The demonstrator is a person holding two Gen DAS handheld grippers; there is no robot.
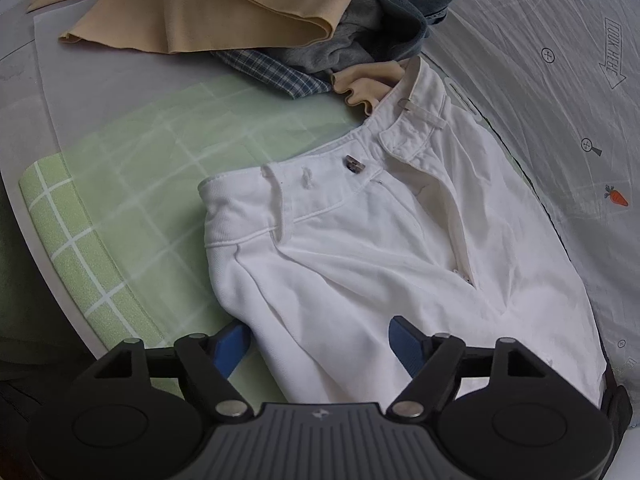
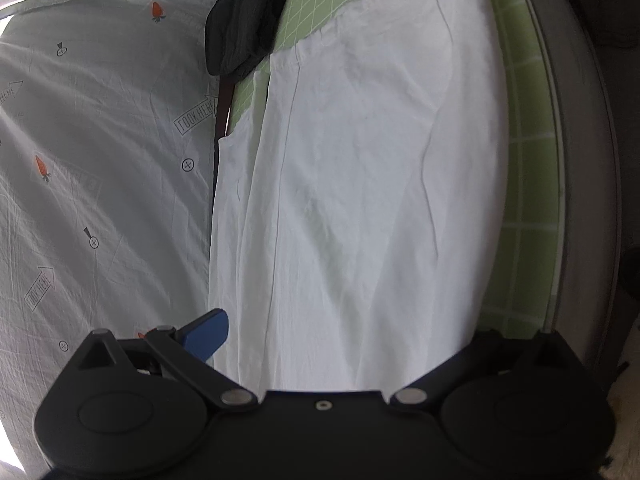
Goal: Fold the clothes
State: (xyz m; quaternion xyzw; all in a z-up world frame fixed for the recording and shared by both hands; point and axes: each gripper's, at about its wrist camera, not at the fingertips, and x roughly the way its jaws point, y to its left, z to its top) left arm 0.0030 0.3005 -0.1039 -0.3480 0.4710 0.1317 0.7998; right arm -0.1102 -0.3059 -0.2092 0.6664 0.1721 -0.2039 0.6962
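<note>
White trousers (image 1: 380, 248) lie on a green checked mat (image 1: 132, 184), waistband with a metal button (image 1: 354, 163) toward the far side. My left gripper (image 1: 320, 344) is open, its blue fingers (image 1: 404, 340) astride the trousers' near edge below the waist. In the right wrist view the trouser legs (image 2: 352, 184) stretch away along the mat (image 2: 524, 128). My right gripper (image 2: 332, 336) is open wide over the cloth; only its left blue finger (image 2: 208, 332) shows, the right one is hidden under the fabric.
A pile of clothes lies beyond the waistband: beige cloth (image 1: 208, 12), a checked shirt (image 1: 272, 68), grey and denim pieces (image 1: 360, 36). A grey carrot-print sheet (image 1: 560, 80) lies beside the mat, also in the right wrist view (image 2: 100, 152). A dark garment (image 2: 244, 28) lies at the far end.
</note>
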